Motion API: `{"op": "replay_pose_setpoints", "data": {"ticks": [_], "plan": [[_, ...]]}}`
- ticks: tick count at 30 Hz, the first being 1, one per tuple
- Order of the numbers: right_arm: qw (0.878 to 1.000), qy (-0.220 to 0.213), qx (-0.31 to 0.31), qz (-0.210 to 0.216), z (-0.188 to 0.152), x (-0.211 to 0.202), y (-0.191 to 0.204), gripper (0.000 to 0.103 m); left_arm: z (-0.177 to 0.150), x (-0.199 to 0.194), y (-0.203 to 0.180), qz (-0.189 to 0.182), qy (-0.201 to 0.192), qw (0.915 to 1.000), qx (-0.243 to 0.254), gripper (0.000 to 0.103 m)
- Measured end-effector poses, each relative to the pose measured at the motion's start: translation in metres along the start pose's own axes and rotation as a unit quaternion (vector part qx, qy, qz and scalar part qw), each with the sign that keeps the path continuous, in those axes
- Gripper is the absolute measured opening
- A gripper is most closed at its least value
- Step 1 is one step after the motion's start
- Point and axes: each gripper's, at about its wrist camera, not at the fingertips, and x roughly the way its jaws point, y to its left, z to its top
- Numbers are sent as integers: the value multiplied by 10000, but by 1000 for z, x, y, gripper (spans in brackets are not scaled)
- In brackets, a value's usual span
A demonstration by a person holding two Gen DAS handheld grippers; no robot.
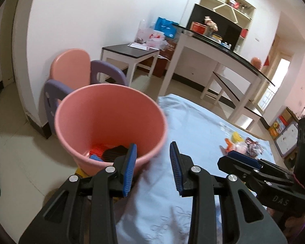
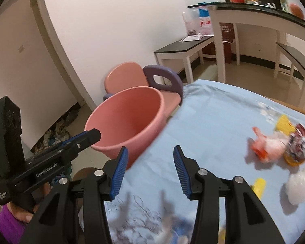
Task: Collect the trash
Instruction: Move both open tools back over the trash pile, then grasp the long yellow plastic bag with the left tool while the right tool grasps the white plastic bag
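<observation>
The trash lies in a loose cluster on the right side of the worktop, which is covered by a pale blue cloth. The cluster comprises a crumpled clear wrapper with orange parts, a yellow piece behind it and a dark red-and-white crumpled wrapper on its right, the pieces touching or overlapping. Nearer, apart from the cluster, lie a small yellow piece and a white crumpled wad. Motion blur hides finer detail.

The pink bin stands at the left edge of the worktop, upright. The left wrist view shows red, blue and black items on its bottom.

The left gripper is released, its blue pads apart with nothing between them; it hovers at the near right rim of the bin. The right gripper is likewise released and empty, over bare cloth between the bin and the cluster.

Behind the bin stands a pink and purple child's chair. Farther off are a low dark-topped side table and a tall white table with a glass top.
</observation>
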Motion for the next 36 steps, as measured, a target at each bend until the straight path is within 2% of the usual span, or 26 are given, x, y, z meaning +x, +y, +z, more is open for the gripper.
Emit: {"op": "replay_pose_setpoints", "data": {"ticks": [7,13,17,28,36], "plan": [[9977,-235,92,-636,-29,-41,-39,51,-9,1,-36,-349,163,9991,179,34],[9913,-272,244,-1265,-58,-65,-72,52,-20,12,-69,-710,466,9957,374,34],[9874,-237,416,-1510,-74,-76,-92,52,-28,17,-88,-935,635,9921,545,34],[9812,-227,914,-1683,-95,-84,-122,52,-51,39,-135,-1463,1317,9755,978,34],[9796,-264,1167,-1615,-100,-87,-133,52,-64,64,-163,-1474,1794,9655,1179,34]]}}
